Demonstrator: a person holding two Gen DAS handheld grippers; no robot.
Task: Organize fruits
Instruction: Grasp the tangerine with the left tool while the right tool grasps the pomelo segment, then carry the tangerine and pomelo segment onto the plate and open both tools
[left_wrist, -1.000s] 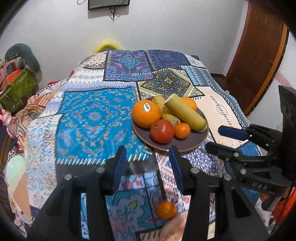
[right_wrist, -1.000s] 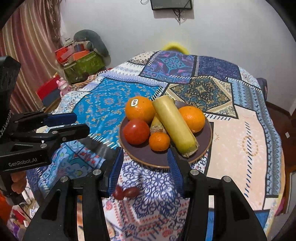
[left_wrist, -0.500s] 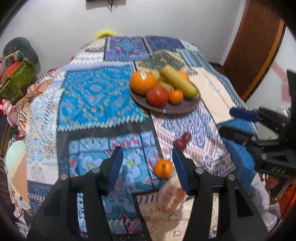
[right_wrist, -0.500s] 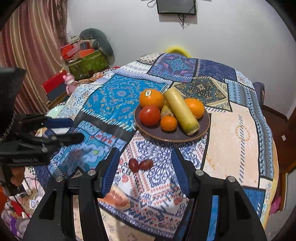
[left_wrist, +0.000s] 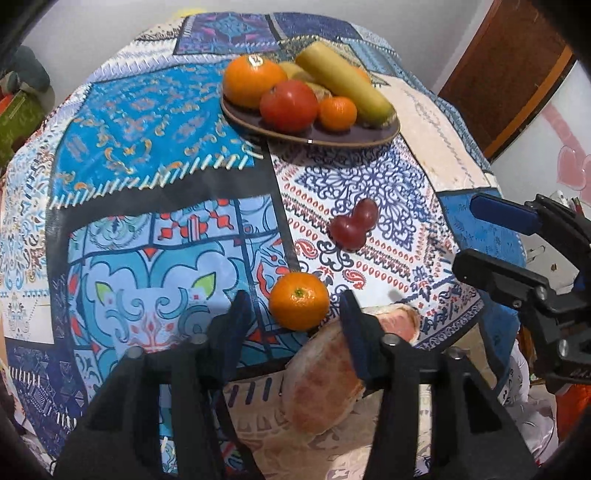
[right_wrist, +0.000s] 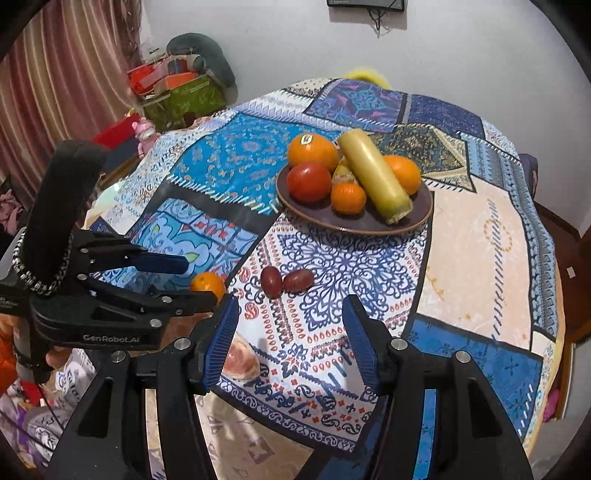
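A dark plate (left_wrist: 325, 137) (right_wrist: 421, 218) holds two oranges, a tomato, a mandarin and a long yellow fruit. A loose mandarin (left_wrist: 299, 300) (right_wrist: 207, 283) lies on the patterned cloth near the front edge. My left gripper (left_wrist: 295, 317) is open, with the mandarin between its fingertips, not gripped. Two red grapes (left_wrist: 352, 226) (right_wrist: 286, 280) lie between the mandarin and the plate. A pink-fleshed fruit slice (left_wrist: 325, 376) (right_wrist: 241, 356) lies at the table's front edge. My right gripper (right_wrist: 290, 334) is open and empty, above the cloth short of the grapes.
The table is round, with a patchwork cloth (right_wrist: 480, 229) hanging over its edge. Boxes and soft toys (right_wrist: 177, 88) stand at the back left by a curtain. A wooden door (left_wrist: 506, 74) is at the right.
Both grippers have pulled back from the plate towards the table's front edge. The left gripper has come down around the loose mandarin. Grapes and fruit slice have come into view.
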